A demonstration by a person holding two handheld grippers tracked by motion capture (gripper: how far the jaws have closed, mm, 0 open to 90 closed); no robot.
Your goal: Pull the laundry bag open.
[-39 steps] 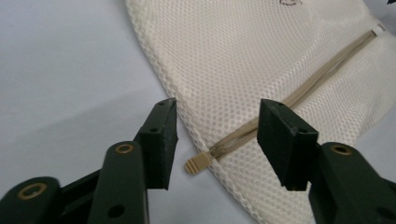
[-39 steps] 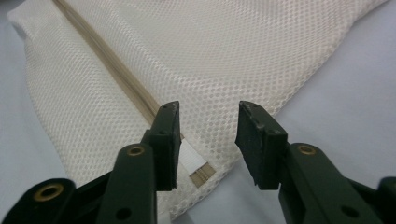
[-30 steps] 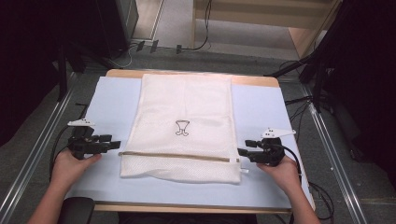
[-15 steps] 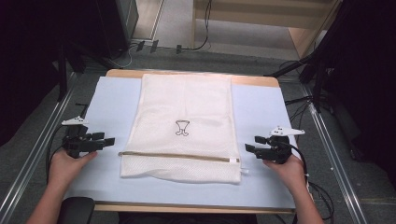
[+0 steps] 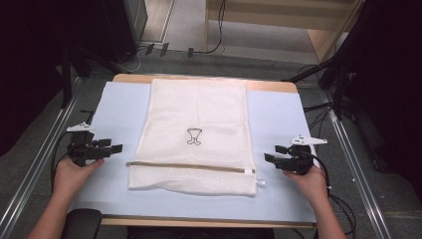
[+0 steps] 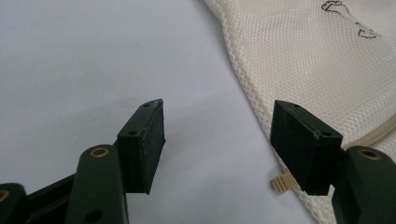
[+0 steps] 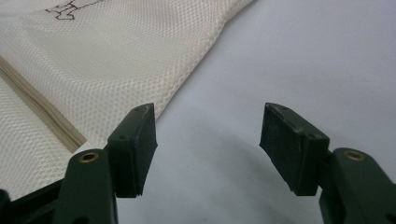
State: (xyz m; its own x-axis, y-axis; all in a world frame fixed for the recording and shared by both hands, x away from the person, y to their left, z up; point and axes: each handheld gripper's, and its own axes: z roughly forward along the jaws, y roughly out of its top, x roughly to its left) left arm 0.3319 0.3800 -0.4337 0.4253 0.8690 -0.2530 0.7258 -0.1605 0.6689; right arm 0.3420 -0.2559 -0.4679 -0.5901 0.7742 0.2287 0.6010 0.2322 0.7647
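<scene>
A cream mesh bag point(image 5: 194, 134) is being displayed flat at the centre of the high view, on a pale blue mat point(image 5: 278, 119) covering the table point(image 5: 209, 78). A small dark logo point(image 5: 193, 136) is being shown at mid-bag, and a tan zip point(image 5: 189, 167) is being shown running across the bag's lower part.

The left gripper point(image 5: 113, 148) is being held at the lower left of that view, just off the bag's left edge, apart from the mesh. In the left gripper view its jaws are being held wide apart over bare mat, with the bag point(image 6: 327, 70) at the right.

The right gripper point(image 5: 269, 158) is being held at the lower right, just beside the bag's right edge. In the right gripper view its jaws are likewise being held apart, gripping nothing, with the bag point(image 7: 102, 60) at the upper left.
</scene>
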